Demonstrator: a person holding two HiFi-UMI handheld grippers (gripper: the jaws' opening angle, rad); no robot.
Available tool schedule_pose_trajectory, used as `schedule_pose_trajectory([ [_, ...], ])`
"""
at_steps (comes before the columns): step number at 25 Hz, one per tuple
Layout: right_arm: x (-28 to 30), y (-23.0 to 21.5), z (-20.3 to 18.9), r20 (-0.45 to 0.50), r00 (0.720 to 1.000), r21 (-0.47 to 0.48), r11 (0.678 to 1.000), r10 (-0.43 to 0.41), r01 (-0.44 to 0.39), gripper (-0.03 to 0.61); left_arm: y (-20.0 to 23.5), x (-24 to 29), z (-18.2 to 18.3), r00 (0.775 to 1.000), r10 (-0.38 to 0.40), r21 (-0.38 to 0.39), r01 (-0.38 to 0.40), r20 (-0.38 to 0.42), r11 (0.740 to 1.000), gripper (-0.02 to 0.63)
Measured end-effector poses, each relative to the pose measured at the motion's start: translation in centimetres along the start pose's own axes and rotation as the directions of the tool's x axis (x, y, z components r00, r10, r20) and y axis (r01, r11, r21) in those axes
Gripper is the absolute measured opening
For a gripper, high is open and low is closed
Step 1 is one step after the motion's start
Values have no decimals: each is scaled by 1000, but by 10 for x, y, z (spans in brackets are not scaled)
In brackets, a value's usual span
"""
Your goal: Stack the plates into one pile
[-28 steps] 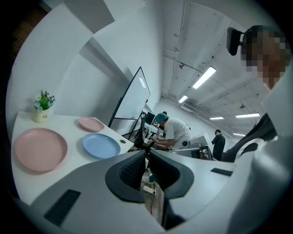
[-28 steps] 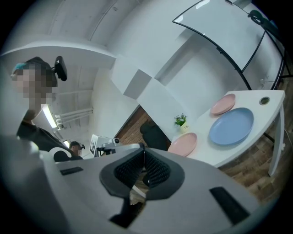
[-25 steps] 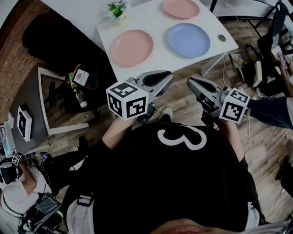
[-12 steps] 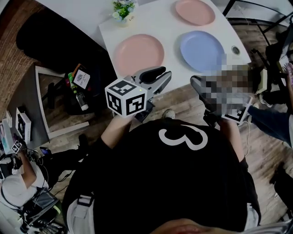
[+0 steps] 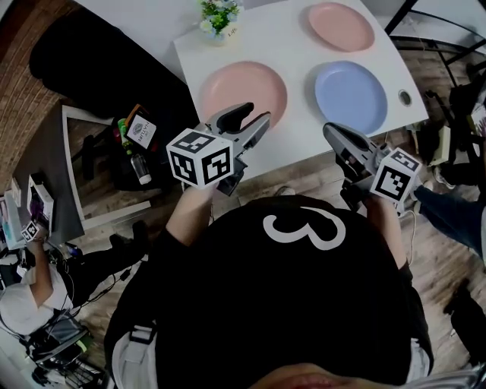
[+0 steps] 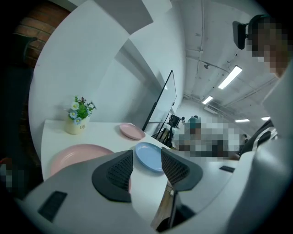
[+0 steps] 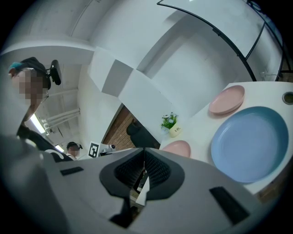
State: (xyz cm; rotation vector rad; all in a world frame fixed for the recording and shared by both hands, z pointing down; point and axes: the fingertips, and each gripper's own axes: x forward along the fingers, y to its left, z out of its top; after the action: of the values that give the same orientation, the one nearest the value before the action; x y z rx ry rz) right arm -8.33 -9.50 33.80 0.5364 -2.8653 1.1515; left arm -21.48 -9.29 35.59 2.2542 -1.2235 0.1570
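Three plates lie apart on the white table (image 5: 304,140): a large pink plate (image 5: 243,90) at the near left, a blue plate (image 5: 351,96) to its right, and a smaller pink plate (image 5: 341,26) at the far right. My left gripper (image 5: 247,121) hovers over the table's near edge just before the large pink plate (image 6: 78,157); its jaws are opening with nothing between them, and the blue plate (image 6: 149,155) shows through the gap. My right gripper (image 5: 334,135) is shut and empty, just short of the table's edge near the blue plate (image 7: 252,144).
A small pot of flowers (image 5: 219,17) stands at the table's far left. A round cable hole (image 5: 405,96) sits by the right edge. Left of the table are a black seat (image 5: 106,68) and a low shelf with bottles (image 5: 133,140). A seated person (image 5: 30,304) is at lower left.
Both grippers have moved forward to the table's near edge. The left gripper's jaws have gone from shut to apart. The right gripper has stayed shut.
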Motion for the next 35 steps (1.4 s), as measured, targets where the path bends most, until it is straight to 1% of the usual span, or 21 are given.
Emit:
schedule_pose_trajectory([
  [5,5,-6,-3,-9,1000,12,1000,-2,2,25,30,-12,1,997,71,-24,-71,3,997,186],
  [8,10,-10,-2,-8,1000,24,1000,-1,1,25,39,-18,1,995,98,-35,-98,8,995,184],
  [11,17,-15,-2,-27,1000,20,1000,-1,2,25,49,-22,-2,991,130,-52,-129,14,990,184],
  [13,26,-19,0,-42,999,21,1000,10,-10,25,61,-24,-3,987,158,-78,-156,18,985,184],
  [17,46,-27,9,-63,997,43,998,50,-47,25,85,-25,-5,980,199,-159,-194,17,968,184],
  [19,56,-33,15,-74,995,58,996,71,-66,25,100,-24,-4,971,239,-171,-234,8,957,184],
  [23,68,-44,25,-86,993,56,996,78,-74,25,128,-22,-13,947,320,-161,-322,-39,933,184],
  [26,71,-51,26,-94,992,63,995,89,-83,25,144,-21,-26,932,358,-182,-364,-66,914,184],
  [29,72,-57,24,-94,990,83,992,103,-95,25,156,-24,-34,917,394,-188,-400,-71,897,184],
  [35,90,-79,24,-145,987,76,995,76,-65,25,192,-26,-42,877,465,-170,-480,-119,861,184],
])
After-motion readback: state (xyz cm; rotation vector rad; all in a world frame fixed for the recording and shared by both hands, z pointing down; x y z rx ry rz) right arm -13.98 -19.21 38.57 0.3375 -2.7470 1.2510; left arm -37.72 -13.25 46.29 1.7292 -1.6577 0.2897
